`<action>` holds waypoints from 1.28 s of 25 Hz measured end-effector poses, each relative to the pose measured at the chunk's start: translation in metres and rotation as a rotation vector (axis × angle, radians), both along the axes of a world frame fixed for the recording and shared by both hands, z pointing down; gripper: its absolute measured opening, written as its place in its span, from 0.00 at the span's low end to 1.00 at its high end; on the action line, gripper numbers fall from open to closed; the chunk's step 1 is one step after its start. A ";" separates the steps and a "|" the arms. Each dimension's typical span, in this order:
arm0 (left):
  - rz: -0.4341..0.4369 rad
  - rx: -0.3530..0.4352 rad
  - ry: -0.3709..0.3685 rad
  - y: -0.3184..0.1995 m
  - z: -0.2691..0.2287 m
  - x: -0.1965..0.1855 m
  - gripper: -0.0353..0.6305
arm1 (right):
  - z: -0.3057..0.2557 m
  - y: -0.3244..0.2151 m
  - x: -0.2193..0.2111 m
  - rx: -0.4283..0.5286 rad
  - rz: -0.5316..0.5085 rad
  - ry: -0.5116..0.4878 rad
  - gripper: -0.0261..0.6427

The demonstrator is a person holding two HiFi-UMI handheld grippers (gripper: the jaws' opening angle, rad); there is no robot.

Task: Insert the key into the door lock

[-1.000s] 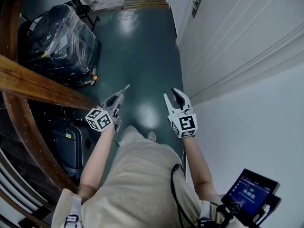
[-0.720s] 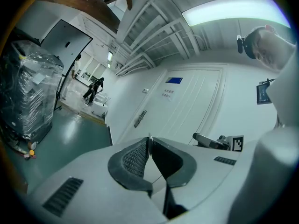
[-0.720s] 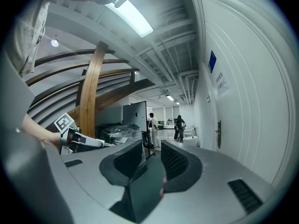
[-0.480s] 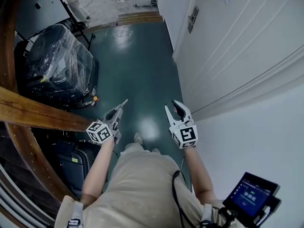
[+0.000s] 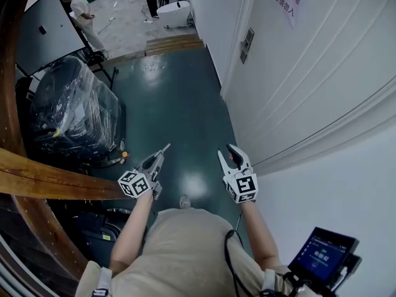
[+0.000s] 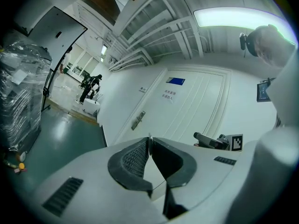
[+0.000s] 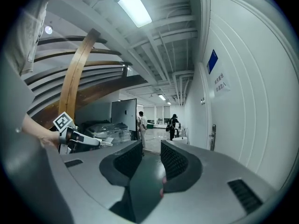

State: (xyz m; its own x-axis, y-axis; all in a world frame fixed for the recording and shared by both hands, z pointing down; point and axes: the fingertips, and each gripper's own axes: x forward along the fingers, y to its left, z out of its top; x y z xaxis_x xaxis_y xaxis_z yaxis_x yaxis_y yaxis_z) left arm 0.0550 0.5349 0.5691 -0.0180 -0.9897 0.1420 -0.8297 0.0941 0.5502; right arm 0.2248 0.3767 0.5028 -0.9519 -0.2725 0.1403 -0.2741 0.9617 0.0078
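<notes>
left gripper [image 6: 148,146] is clamping shut on one key [image 5: 165,148], its thin blade poking past the tips | right gripper [image 7: 150,149] is hanging jaws apart, nothing between | key is likely handling light, stiff, slippery, best gripped by the head | one door lock [image 5: 246,45] is waiting well ahead on one white door [image 5: 297,79]

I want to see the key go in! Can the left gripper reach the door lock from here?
Probably not yet. The left gripper, shut on the key, is well short of the door lock farther down the corridor. Nothing seems to stand in between.
</notes>
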 end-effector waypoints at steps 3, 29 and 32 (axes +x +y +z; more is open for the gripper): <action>0.014 0.009 0.004 -0.003 -0.004 -0.011 0.10 | -0.006 -0.002 -0.011 0.004 0.011 0.007 0.24; 0.000 0.056 0.053 0.010 0.026 -0.100 0.10 | 0.014 0.009 -0.098 0.031 0.031 0.041 0.24; 0.001 0.071 0.049 -0.002 0.022 -0.106 0.10 | 0.010 0.001 -0.108 0.042 0.023 0.037 0.24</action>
